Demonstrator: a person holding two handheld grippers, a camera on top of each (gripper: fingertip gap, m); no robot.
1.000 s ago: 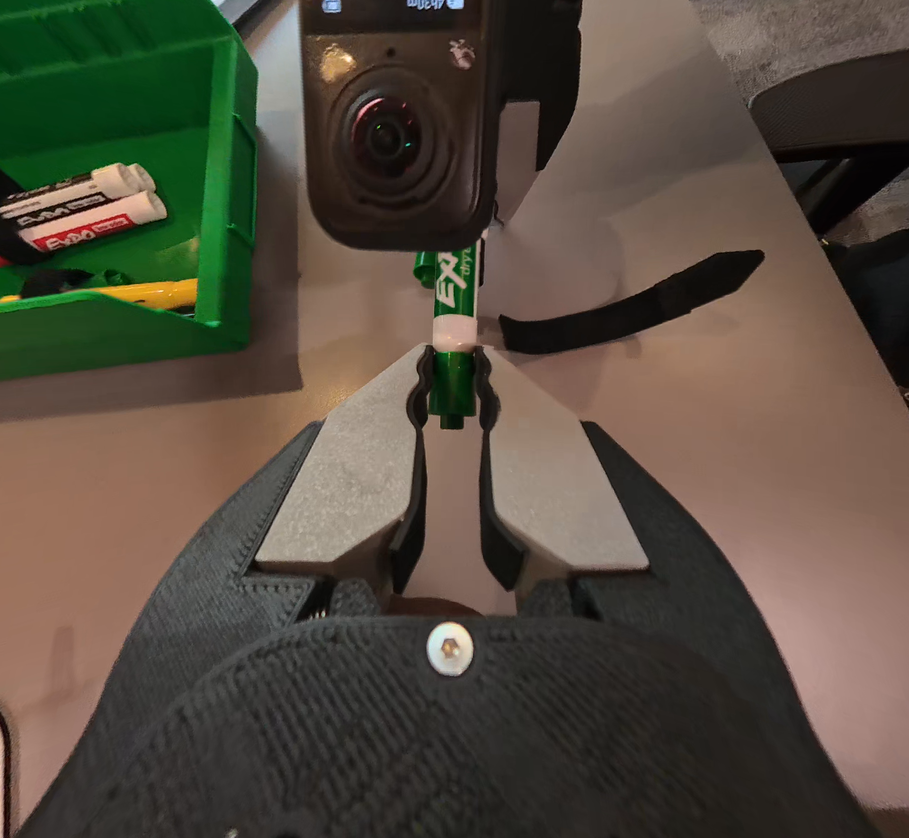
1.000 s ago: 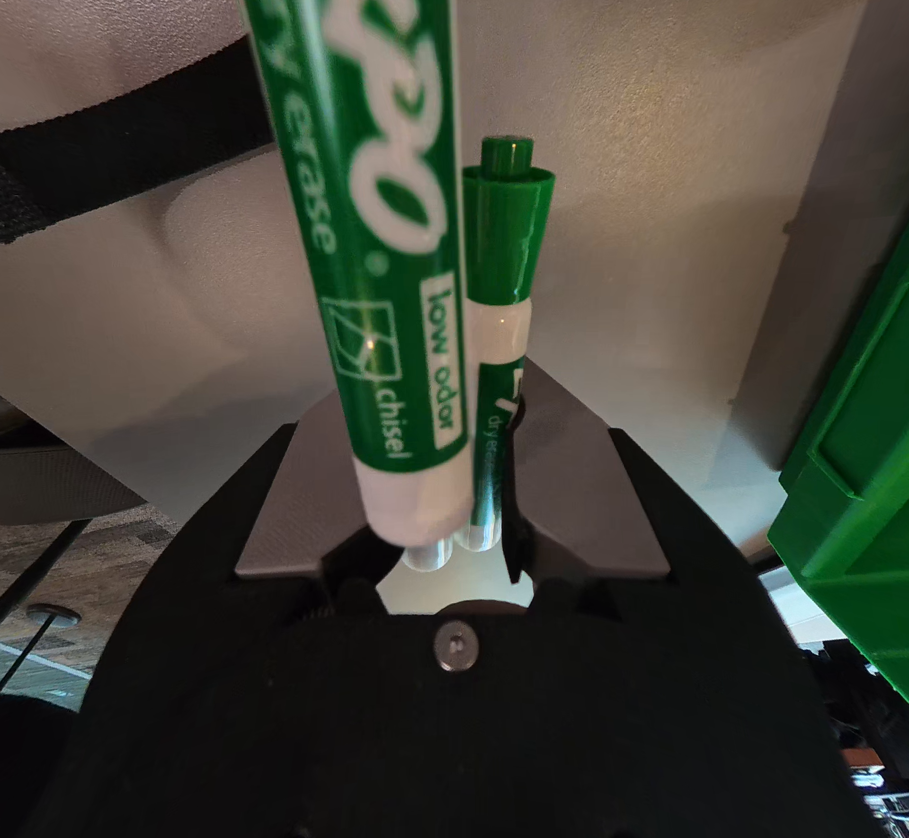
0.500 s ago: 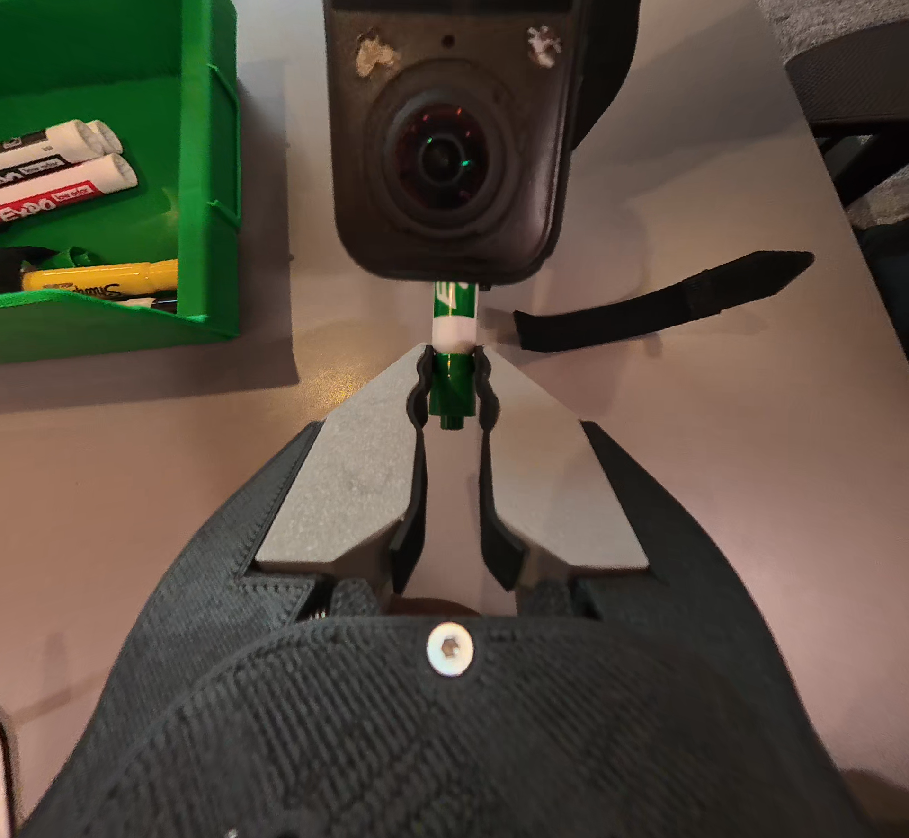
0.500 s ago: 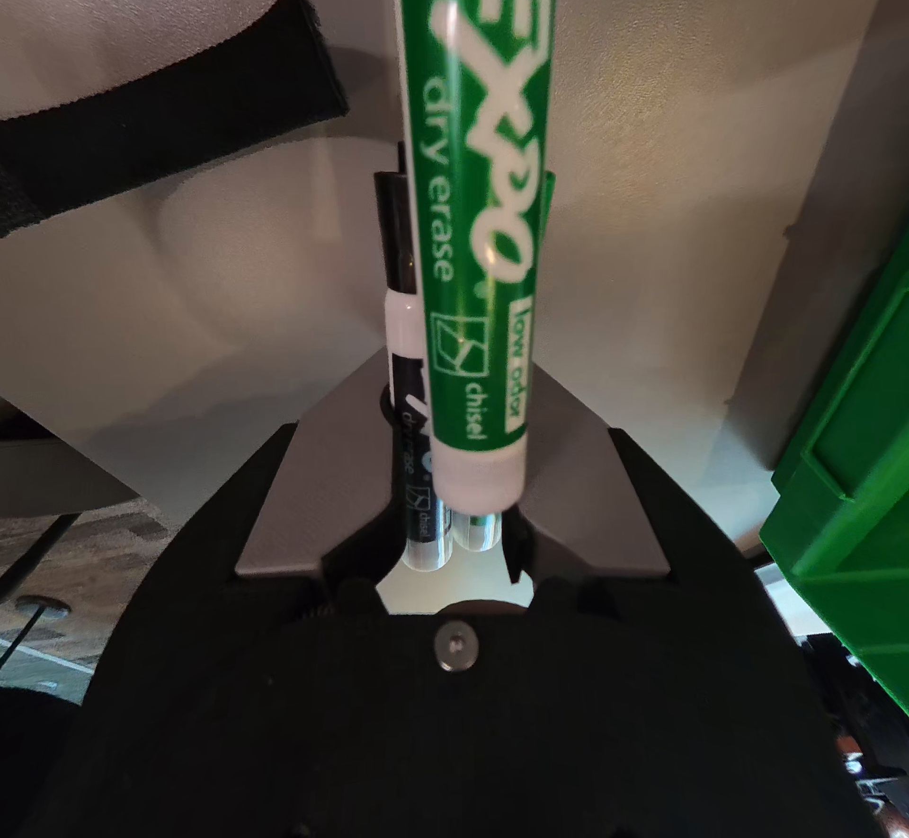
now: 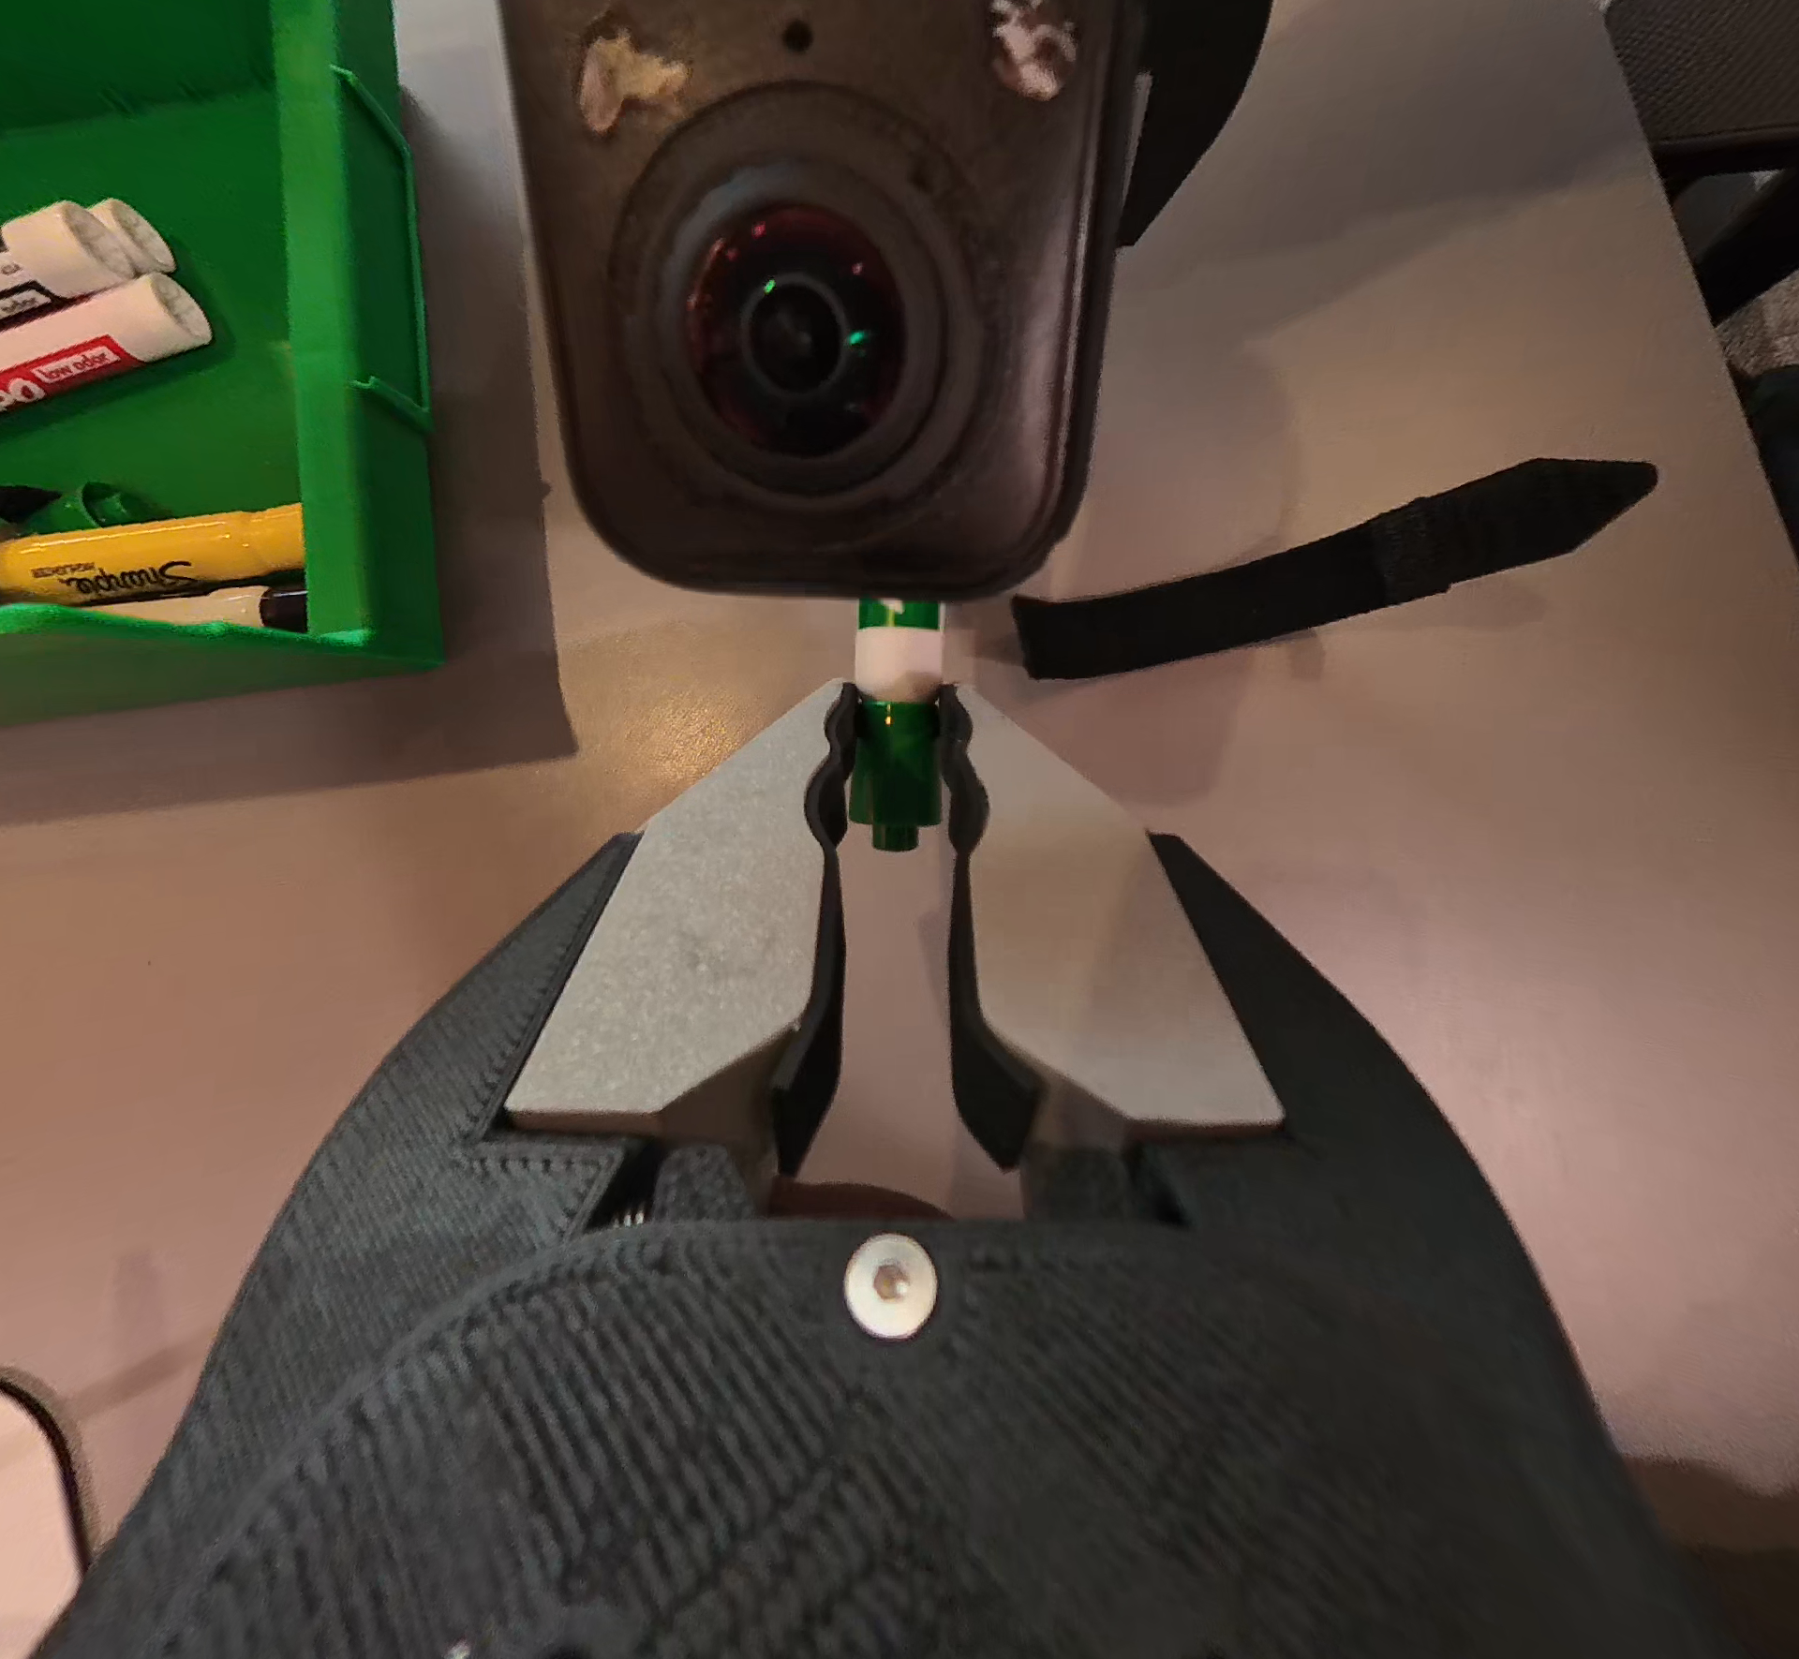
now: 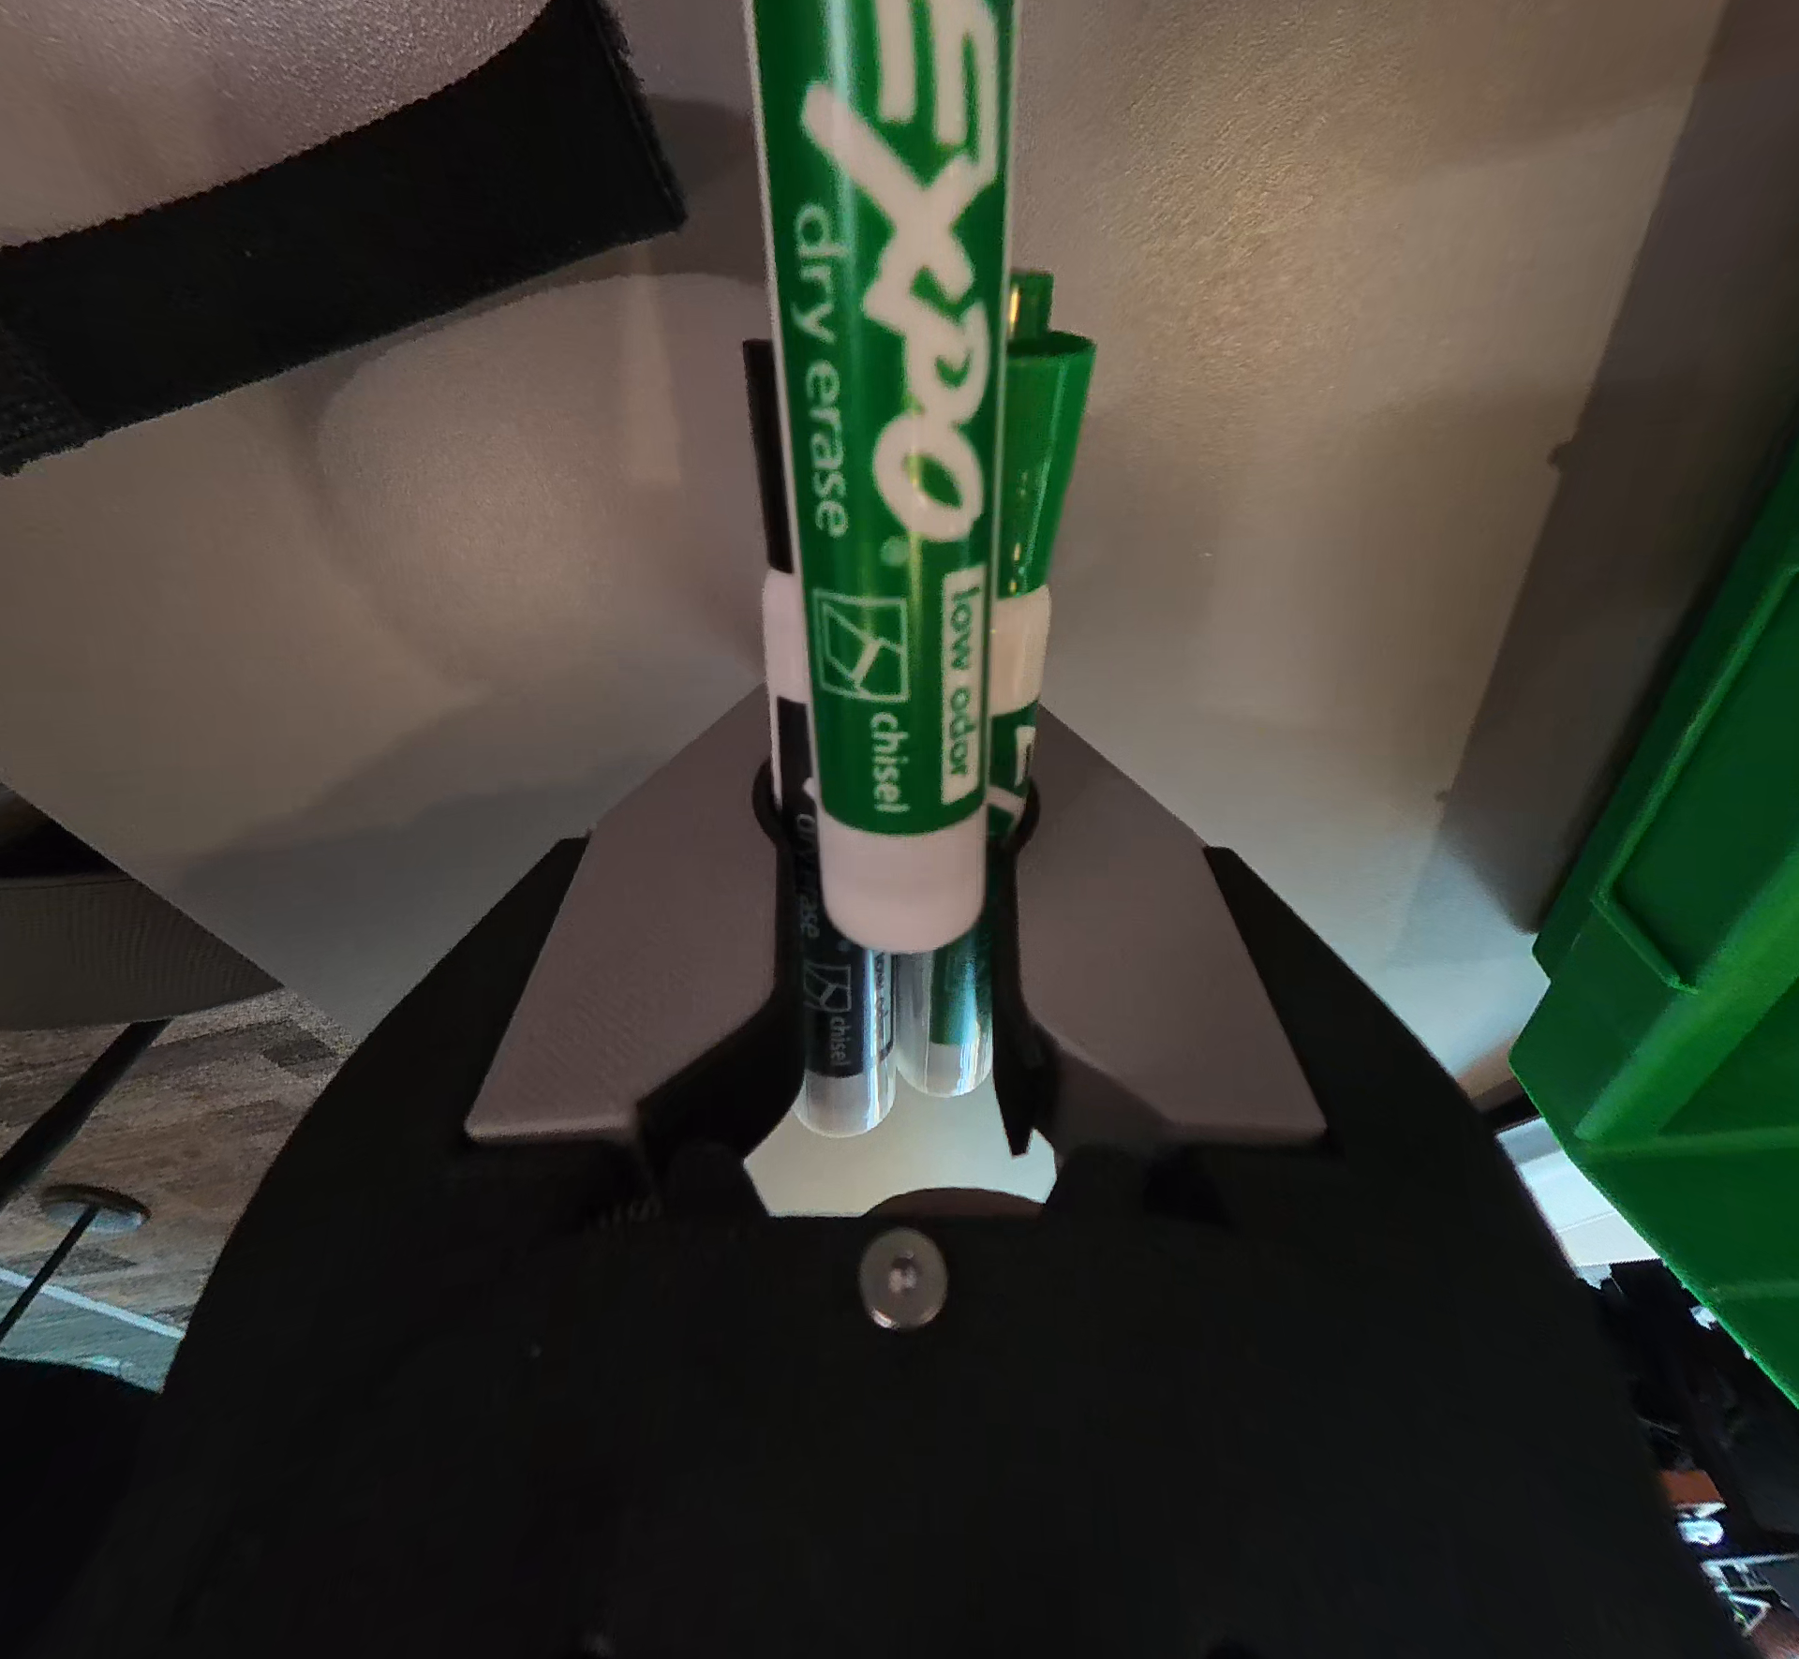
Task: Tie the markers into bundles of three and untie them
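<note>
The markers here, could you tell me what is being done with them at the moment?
A person is working with two hand-held grippers over a table. The left gripper is clamped on the cap end of a green marker. The right gripper holds a black marker and a second green marker side by side, and the first green marker lies on top of that pair. The black strap lies loose on the table, so nothing is tied yet. More markers sit in the green bin.

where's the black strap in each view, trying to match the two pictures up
Left wrist view: black strap lies flat on the table, right of centre, beyond the fingertips.
Right wrist view: black strap lies upper left, left of the held markers.
Shared landmark: green bin, left in the left wrist view, right edge in the right.
</note>
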